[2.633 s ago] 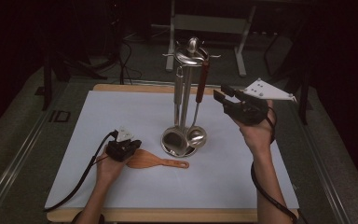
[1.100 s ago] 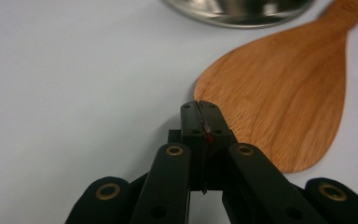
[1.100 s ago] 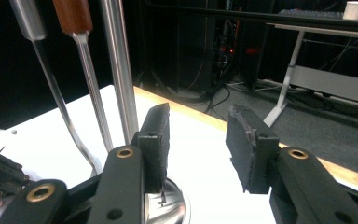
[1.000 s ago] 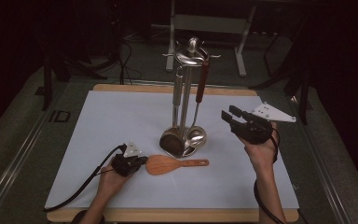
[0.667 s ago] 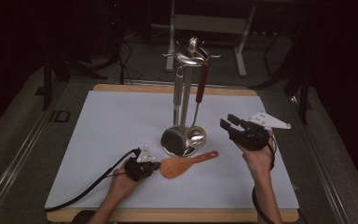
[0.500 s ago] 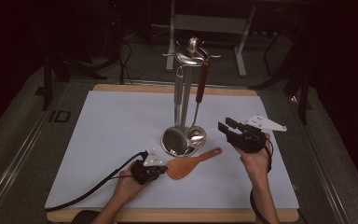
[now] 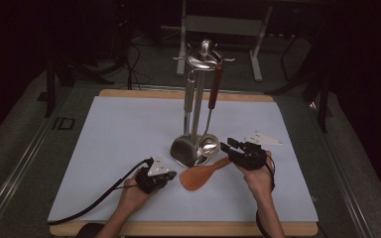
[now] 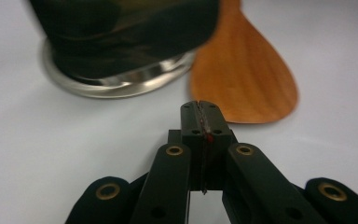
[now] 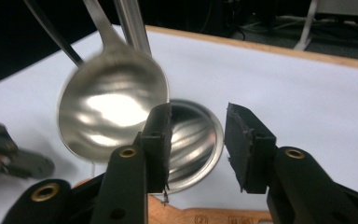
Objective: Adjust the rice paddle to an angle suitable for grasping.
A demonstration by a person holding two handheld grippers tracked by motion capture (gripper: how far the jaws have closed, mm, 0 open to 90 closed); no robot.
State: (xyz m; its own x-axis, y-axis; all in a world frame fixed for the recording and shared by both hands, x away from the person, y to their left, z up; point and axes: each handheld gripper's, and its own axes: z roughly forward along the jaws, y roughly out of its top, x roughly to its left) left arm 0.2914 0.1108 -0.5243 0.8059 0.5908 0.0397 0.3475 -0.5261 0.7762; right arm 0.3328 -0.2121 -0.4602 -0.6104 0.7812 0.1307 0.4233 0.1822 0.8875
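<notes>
A wooden spatula (image 7: 198,176) lies on the white table cover in front of a steel utensil stand (image 7: 194,104). Its blade (image 8: 247,74) points toward my left gripper and its handle (image 9: 205,216) toward my right one. My left gripper (image 7: 171,174) is shut, low on the table, with its tips (image 8: 200,105) right at the blade's near edge. My right gripper (image 7: 226,145) is open just above the handle end, nothing between its jaws. Past the open right gripper (image 9: 198,140) are the stand's round base (image 9: 200,135) and a hanging steel ladle (image 9: 107,112).
The stand's base (image 8: 116,79) sits close behind the left gripper. A wood-handled utensil (image 7: 215,89) hangs beside the ladle (image 7: 209,145). The wooden table edge (image 7: 178,229) runs along the front. Black cable (image 7: 94,203) trails left from the left gripper.
My left gripper has travelled right along the front of the table, and the spatula has slid right and swung its handle toward my right gripper, which has dropped in toward the stand.
</notes>
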